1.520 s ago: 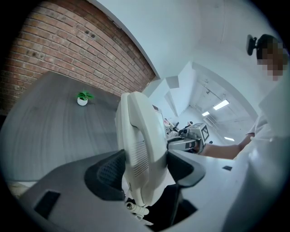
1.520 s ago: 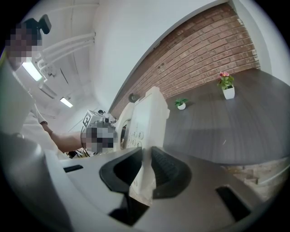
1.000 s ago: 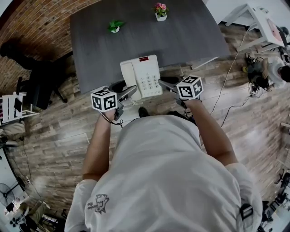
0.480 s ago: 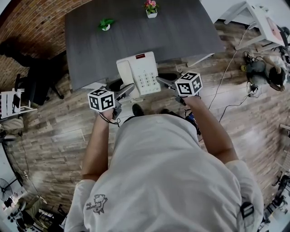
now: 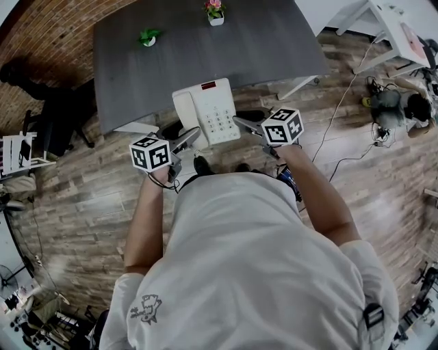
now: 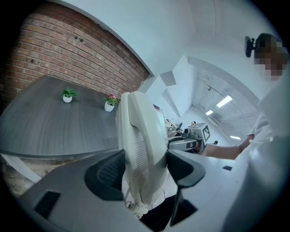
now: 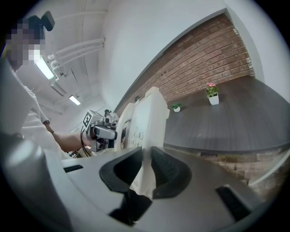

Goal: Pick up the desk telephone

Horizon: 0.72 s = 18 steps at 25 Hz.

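The white desk telephone hangs in the air at the near edge of the dark grey table, held from both sides. My left gripper is shut on its handset side; in the left gripper view the handset fills the wide gap of the left gripper. My right gripper is shut on the keypad side. In the right gripper view the phone's thin edge is pinched in the right gripper. The phone's underside is hidden.
On the table's far side stand a small green plant and a pink flower pot. A black chair is to the left, a white stand and floor cables to the right. Wooden floor lies below.
Both grippers have carried the telephone back from the table toward the person. The table and the plants have slid toward the top left of the head view. Both grips are unchanged.
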{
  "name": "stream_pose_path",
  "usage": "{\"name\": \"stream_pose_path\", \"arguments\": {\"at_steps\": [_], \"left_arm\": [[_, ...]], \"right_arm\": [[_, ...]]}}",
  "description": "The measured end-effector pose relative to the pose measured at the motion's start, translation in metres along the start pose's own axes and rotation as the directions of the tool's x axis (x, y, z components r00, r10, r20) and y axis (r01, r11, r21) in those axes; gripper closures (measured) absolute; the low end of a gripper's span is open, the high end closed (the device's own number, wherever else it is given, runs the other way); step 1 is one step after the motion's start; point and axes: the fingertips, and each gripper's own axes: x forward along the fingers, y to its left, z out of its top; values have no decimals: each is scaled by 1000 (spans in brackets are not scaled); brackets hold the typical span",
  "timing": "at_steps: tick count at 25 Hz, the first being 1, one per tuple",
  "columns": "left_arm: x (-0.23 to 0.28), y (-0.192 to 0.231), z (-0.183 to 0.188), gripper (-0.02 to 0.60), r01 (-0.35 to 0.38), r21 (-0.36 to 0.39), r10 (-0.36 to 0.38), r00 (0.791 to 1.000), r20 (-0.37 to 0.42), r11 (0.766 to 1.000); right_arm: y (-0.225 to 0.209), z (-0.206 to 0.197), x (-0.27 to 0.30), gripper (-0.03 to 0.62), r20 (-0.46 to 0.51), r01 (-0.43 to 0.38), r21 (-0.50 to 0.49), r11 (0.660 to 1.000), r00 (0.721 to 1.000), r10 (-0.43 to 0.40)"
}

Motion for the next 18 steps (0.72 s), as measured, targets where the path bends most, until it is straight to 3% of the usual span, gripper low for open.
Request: {"name": "stream_pose_path", "arguments": {"at_steps": [11, 18], "left_arm": [[22, -67, -36, 281, -32, 29, 32, 999, 24, 999], [19, -86, -44, 281, -54, 10, 54, 997, 47, 998]], "right_arm": [[5, -42, -66, 522, 27, -16, -5, 1000, 999, 16], [13, -48, -81, 522, 22, -36, -2, 999, 999, 36]]}}
